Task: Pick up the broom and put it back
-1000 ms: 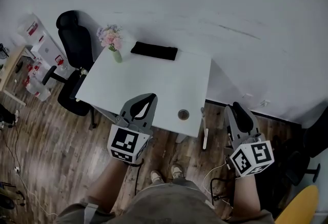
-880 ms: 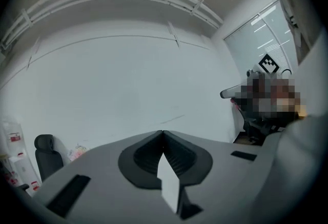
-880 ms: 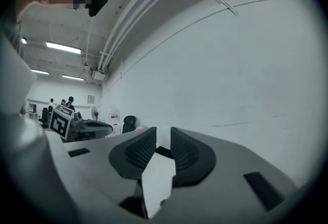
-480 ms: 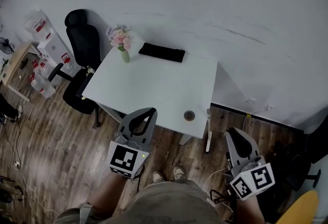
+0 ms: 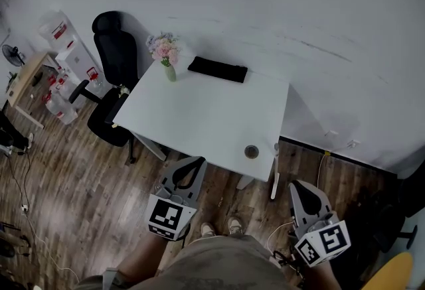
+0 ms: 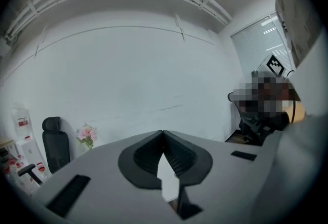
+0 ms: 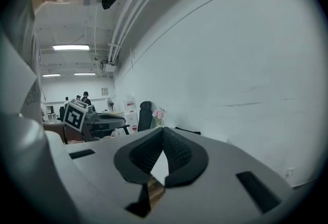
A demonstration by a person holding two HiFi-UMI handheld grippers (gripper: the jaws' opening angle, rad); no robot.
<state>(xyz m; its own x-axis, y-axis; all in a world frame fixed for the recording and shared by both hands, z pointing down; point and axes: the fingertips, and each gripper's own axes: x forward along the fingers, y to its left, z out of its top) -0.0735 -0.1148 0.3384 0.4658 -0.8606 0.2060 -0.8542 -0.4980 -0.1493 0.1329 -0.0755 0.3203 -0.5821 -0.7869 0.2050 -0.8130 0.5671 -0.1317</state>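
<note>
No broom shows in any view. In the head view my left gripper (image 5: 198,161) is held low over the wooden floor, just short of the near edge of the white table (image 5: 199,116). Its jaws meet at the tips with nothing between them, as the left gripper view (image 6: 163,134) confirms. My right gripper (image 5: 297,186) hangs over the floor to the right of the table. Its jaws have just been closing, and in the right gripper view (image 7: 163,129) they now touch, empty.
On the table stand a vase of pink flowers (image 5: 166,53), a flat black object (image 5: 218,70) and a small round thing (image 5: 251,151). A black office chair (image 5: 116,50) is at the table's left, with boxes and clutter (image 5: 63,50) beyond. Cables (image 5: 282,232) lie by my feet.
Both grippers have sunk lower in the head view and drawn back from the table. The right gripper's jaws, apart earlier, now touch. The table sits further right in view.
</note>
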